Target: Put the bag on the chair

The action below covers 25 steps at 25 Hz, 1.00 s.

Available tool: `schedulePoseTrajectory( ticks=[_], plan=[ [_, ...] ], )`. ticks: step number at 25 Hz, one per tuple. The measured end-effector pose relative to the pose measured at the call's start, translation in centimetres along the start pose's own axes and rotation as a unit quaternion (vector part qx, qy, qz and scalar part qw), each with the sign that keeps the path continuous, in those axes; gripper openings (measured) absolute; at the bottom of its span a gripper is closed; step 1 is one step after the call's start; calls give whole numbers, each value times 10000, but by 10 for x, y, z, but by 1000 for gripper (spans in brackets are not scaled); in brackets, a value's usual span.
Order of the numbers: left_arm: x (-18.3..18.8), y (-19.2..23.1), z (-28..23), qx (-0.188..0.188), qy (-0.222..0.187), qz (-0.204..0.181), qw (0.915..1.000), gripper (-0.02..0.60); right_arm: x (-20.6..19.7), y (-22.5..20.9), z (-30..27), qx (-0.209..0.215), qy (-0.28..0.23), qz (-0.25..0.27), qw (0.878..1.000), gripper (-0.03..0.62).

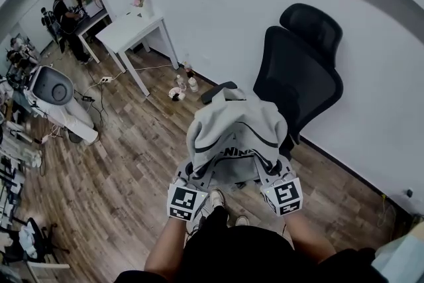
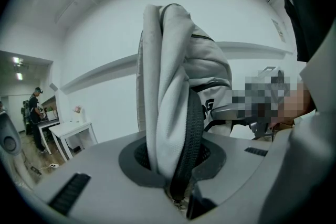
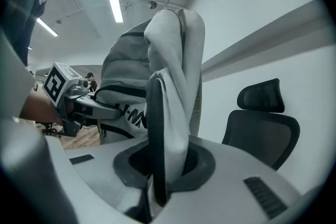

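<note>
Left hand-held gripper (image 2: 177,191), right hand-held gripper (image 3: 155,189): each is clamping a black-trimmed edge of the bag. Bag (image 1: 232,132): is hanging just before the chair (image 1: 301,73), seemingly over its seat. Lowering and letting go are still remaining.

The wood-plank floor (image 1: 132,162) carries everything here. A black office chair (image 1: 301,69) stands on it just beyond the right hand-held gripper (image 1: 273,175), close to the white wall. Well beyond the left hand-held gripper (image 1: 191,177), off to its left, a white counter (image 1: 129,31) stands on the floor with a small pinkish item (image 1: 139,2) on top. A few bottles (image 1: 185,83) sit by its near leg. Far left of that hand-held gripper stand a white machine (image 1: 56,99) and loose cables (image 1: 99,84). A shoe (image 1: 216,198) rests between the two.
</note>
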<state>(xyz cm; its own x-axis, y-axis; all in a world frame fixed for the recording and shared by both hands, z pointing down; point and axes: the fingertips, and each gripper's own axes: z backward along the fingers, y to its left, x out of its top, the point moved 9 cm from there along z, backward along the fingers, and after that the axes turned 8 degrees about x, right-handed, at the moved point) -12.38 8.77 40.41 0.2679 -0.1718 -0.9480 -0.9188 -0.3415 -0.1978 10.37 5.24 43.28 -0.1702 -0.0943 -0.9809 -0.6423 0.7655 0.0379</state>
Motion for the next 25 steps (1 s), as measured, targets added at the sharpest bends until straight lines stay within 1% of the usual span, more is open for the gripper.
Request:
schedulePoseTrajectory(
  ticks=[5, 11, 17, 25],
  plan=[
    [2, 7, -30, -172, -44, 5, 9998, 86, -2, -20, -13, -176, 44, -39, 9998, 52],
    [0, 25, -77, -416, -40, 47, 9991, 86, -4, -48, -40, -365, 186, -105, 9991, 52],
    [-6, 52, -130, -762, 89, 97, 9970, 86, -10, -77, -78, -589, 352, -281, 9973, 52],
    [-17, 86, -189, -1238, 275, 144, 9918, 86, -18, -100, -123, -892, 627, -493, 9928, 52]
  ],
)
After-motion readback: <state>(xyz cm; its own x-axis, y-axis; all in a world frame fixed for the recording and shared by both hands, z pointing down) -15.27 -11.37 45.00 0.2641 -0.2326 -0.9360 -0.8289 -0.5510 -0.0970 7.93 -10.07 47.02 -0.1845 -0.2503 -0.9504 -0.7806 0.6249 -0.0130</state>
